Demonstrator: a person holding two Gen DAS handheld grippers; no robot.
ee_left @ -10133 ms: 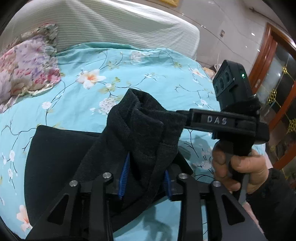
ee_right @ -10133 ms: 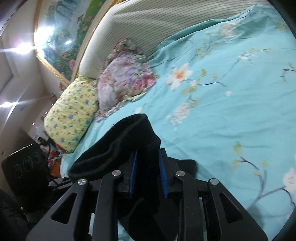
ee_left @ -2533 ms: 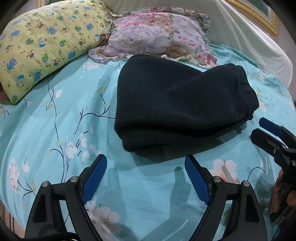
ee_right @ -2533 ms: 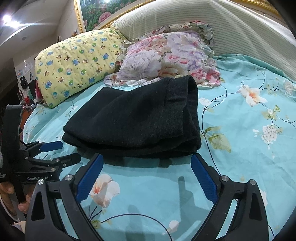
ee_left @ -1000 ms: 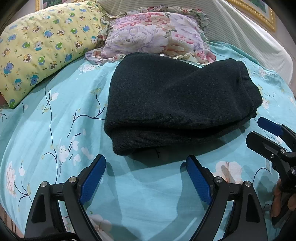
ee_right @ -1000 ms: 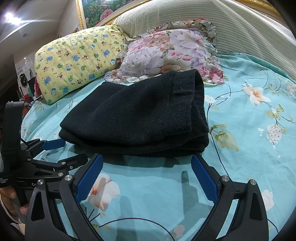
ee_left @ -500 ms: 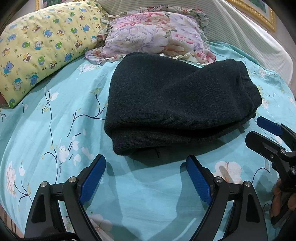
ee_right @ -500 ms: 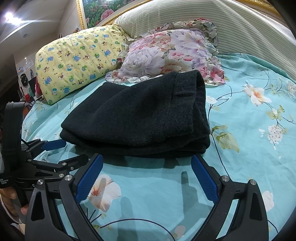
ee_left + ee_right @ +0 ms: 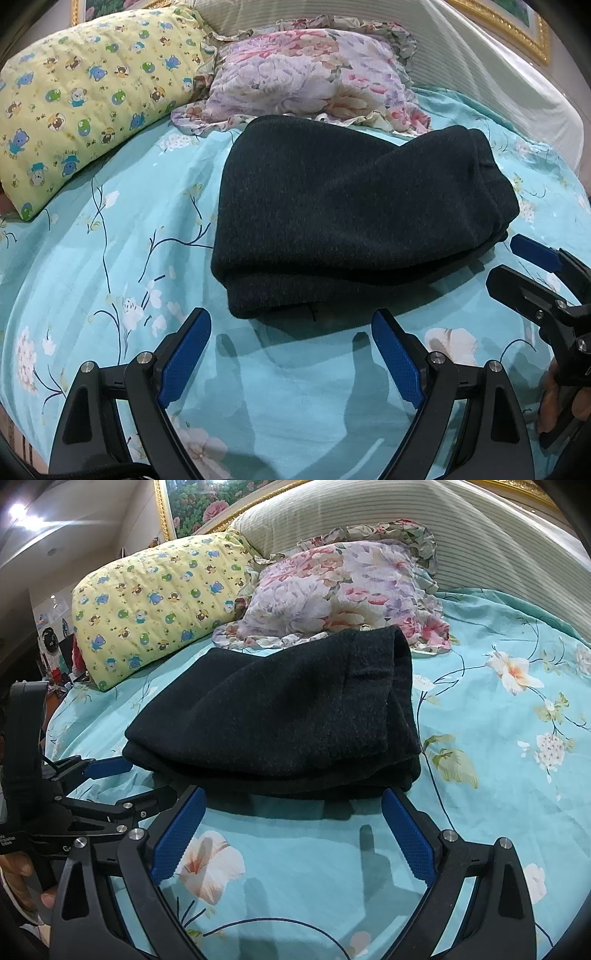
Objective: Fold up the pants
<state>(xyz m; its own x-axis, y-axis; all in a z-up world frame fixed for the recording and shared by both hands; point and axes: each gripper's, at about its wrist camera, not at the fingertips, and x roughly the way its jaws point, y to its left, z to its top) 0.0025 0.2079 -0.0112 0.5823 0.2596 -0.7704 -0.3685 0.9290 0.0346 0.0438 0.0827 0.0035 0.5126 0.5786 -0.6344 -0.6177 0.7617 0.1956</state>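
Left wrist view looks down on the bed (image 9: pixel 110 258), its smooth turquoise sheet printed with pale blossoms and thin dark twigs. Behind it a ribbed cream headboard (image 9: pixel 480 74) curves round. A quilted yellow pillow (image 9: pixel 85 103) with little bears sits beside a frilled floral pillow (image 9: pixel 310 77). The pants (image 9: pixel 351 218), dark and fuzzy like fleece, lie folded into a thick rounded bundle in the middle of the bed, just below the floral pillow. Both tools hang short of the near fold, touching nothing: the left hand-held gripper (image 9: pixel 291 332) spread wide, blue dimpled pads facing in, and the right hand-held gripper (image 9: pixel 293 805) spread the same.
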